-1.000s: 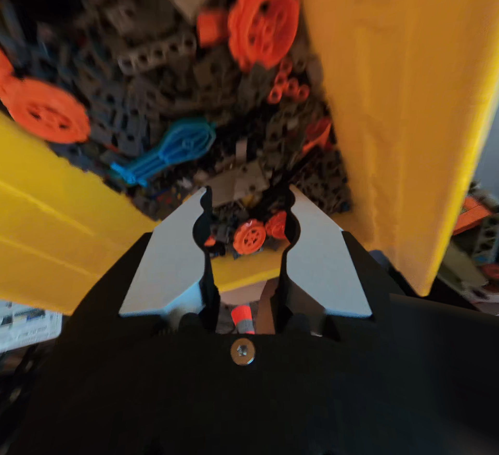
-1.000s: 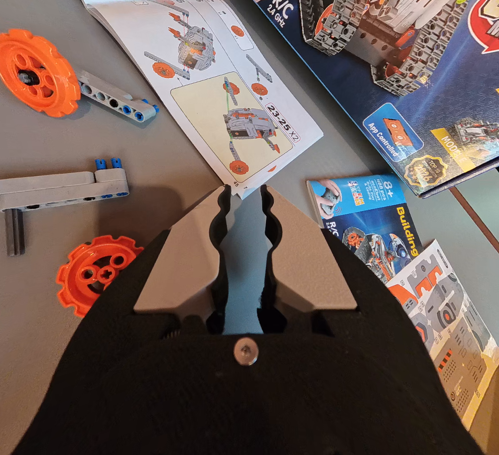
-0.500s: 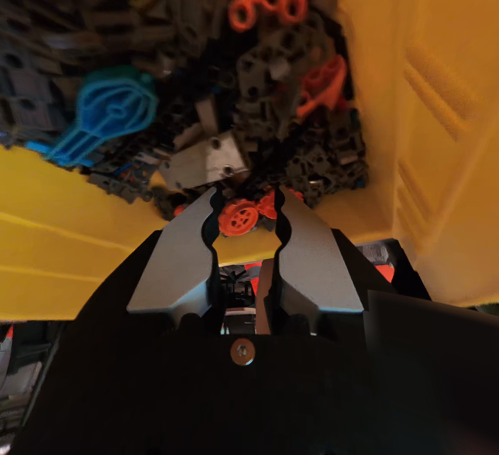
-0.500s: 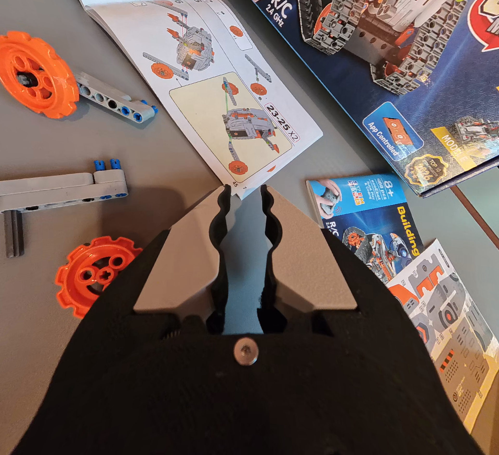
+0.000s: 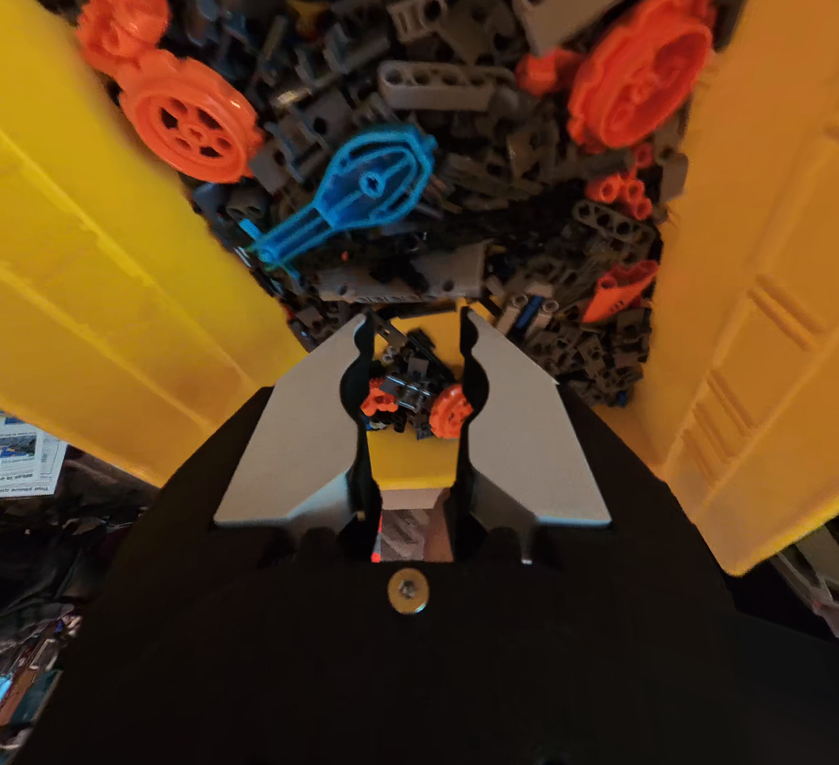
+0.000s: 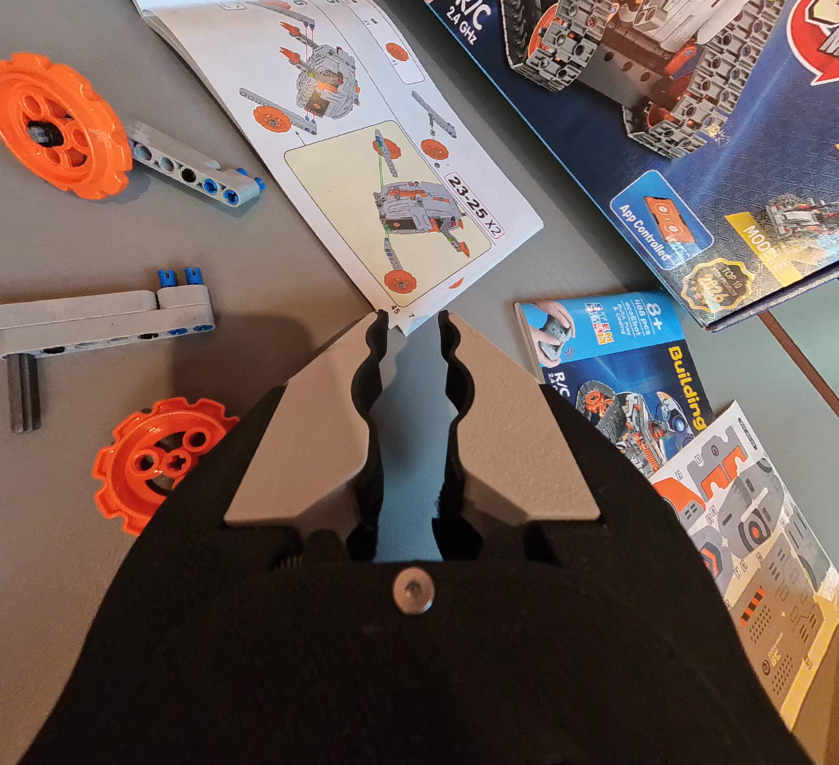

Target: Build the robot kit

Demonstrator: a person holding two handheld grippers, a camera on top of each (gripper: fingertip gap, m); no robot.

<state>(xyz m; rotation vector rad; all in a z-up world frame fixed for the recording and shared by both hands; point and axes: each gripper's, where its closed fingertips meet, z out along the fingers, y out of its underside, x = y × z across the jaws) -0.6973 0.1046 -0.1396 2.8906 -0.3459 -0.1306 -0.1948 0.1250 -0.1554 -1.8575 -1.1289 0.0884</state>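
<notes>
On my left feed the bin [image 5: 113, 289] is bright yellow, its load mostly dark grey and black pieces, with an orange wheel [image 5: 190, 126] at ten o'clock, a larger orange wheel [image 5: 635, 67] at one o'clock, and a sky-blue paddle-shaped part [image 5: 363, 194] near centre. The left gripper [image 5: 415, 325] has pale grey fingers on a black body (same on my other side).

On my right feed the table [image 6: 272, 271] is flat grey. Two orange gears [image 6: 59, 126] [image 6: 154, 462] sit at nine and eight o'clock; the beams [image 6: 104, 321] are light grey with blue pins. The booklet [image 6: 363, 144] is white with a cream panel, the box [image 6: 635, 85] dark blue.
</notes>
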